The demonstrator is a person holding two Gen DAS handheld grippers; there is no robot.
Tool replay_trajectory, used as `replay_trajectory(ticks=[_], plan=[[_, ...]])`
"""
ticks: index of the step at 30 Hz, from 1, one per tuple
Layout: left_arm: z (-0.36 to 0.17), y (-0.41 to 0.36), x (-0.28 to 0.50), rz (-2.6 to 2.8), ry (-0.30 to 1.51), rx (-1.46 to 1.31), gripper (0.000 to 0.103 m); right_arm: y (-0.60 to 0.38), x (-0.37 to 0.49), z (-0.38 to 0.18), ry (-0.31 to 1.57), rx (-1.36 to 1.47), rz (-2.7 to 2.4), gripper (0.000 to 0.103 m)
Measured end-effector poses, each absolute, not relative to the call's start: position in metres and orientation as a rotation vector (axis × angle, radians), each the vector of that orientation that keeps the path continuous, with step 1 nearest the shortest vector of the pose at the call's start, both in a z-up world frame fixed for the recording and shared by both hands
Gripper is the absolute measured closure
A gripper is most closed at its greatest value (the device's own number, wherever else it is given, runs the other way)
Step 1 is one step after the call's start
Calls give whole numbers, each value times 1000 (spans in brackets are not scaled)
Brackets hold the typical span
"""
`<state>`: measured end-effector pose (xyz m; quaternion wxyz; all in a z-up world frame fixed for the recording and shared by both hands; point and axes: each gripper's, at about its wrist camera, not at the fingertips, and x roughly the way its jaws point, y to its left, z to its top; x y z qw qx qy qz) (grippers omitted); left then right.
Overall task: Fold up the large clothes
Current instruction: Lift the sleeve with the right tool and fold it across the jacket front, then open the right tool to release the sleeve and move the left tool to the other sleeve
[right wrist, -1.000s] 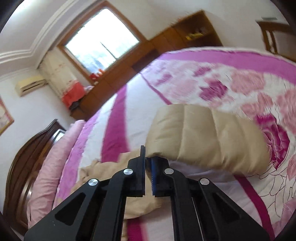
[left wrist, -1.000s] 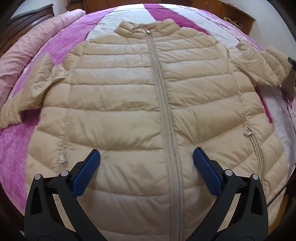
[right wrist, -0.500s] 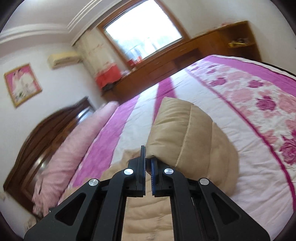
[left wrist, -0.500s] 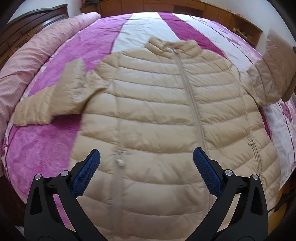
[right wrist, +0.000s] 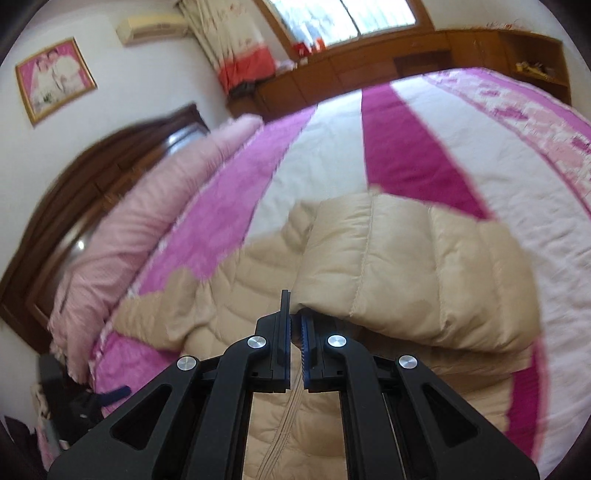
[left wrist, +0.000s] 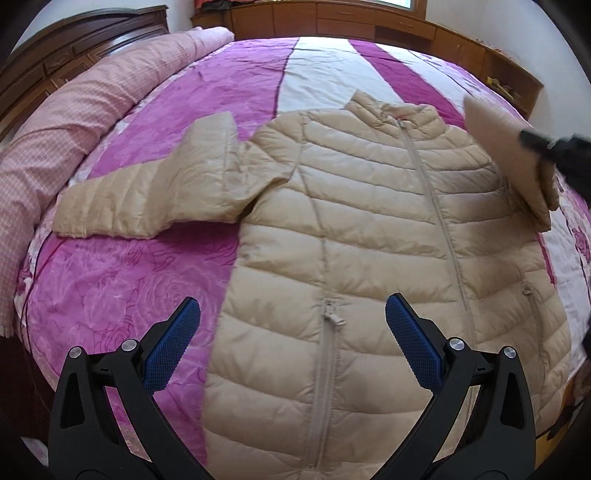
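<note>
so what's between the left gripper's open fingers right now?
In the left wrist view, the left gripper is open over the beige jacket: its side pocket zipper and a strip of pink bedspread lie between the fingers.

Black gripper [left wrist: 291, 343], blue ribbed jaws

No readable text, labels, brands or numbers anywhere in view.

Bedspread [left wrist: 155, 280], pink and white striped, is covering the bed. Rolled pink quilt [left wrist: 74, 110] is lying along its left edge, against dark headboard [right wrist: 92, 173]. Wooden cabinets [left wrist: 369, 26] are lining the far wall under window [right wrist: 347, 18]. Framed picture [right wrist: 55, 79] and air conditioner [right wrist: 155, 27] are hanging on the wall.
</note>
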<state>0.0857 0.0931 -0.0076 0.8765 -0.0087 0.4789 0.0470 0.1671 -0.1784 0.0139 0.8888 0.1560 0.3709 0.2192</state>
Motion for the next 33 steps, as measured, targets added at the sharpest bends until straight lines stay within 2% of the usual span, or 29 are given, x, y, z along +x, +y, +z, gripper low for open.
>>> replay_trajectory(ticks=[9, 12, 15, 18, 20, 26, 33], plan=[[-18, 109, 80, 120, 1011, -40, 3, -138, 182, -58, 940, 256, 432, 97], [-21, 111, 79, 125, 1014, -39, 3, -135, 184, -71, 967, 263, 409, 94], [-22, 110, 80, 122, 1020, -35, 3, -139, 182, -73, 971, 296, 406, 84], [-20, 105, 83, 109, 1014, -26, 3, -143, 173, -63, 954, 319, 405, 67], [-17, 100, 86, 97, 1006, -13, 3, -148, 164, -53, 936, 321, 395, 50], [-5, 68, 96, 24, 983, 34, 3, -184, 125, -25, 882, 292, 316, 38], [6, 11, 116, -100, 951, 75, 3, -245, 95, -16, 885, 284, 173, 35]])
